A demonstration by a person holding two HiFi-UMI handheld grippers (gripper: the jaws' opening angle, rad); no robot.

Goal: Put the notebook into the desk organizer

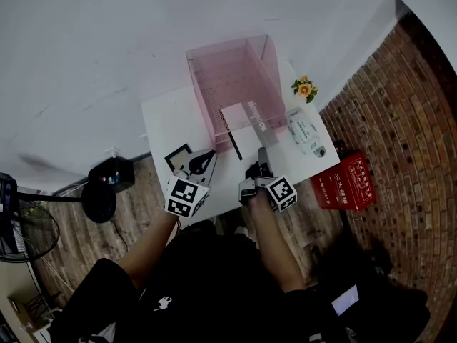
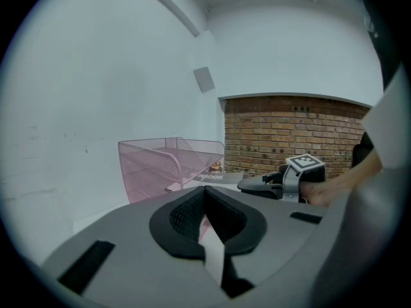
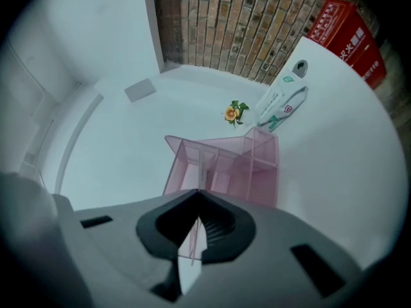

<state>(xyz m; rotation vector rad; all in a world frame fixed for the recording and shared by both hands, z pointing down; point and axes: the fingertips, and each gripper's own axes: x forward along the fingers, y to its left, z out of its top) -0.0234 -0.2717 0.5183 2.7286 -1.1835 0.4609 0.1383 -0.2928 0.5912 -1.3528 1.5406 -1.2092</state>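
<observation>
Grey notebook (image 1: 257, 123) clamped between right gripper (image 1: 263, 151) fingers.
It juts far over the pink mesh desk organizer (image 1: 227, 44); left gripper (image 1: 211, 156) fingers closed, empty.

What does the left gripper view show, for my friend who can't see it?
Closed, empty left tongs point at a pink mesh desk organizer against a white wall. To its right, the right tongs hold a flat gray notebook out toward it, with a brick wall behind.
</observation>
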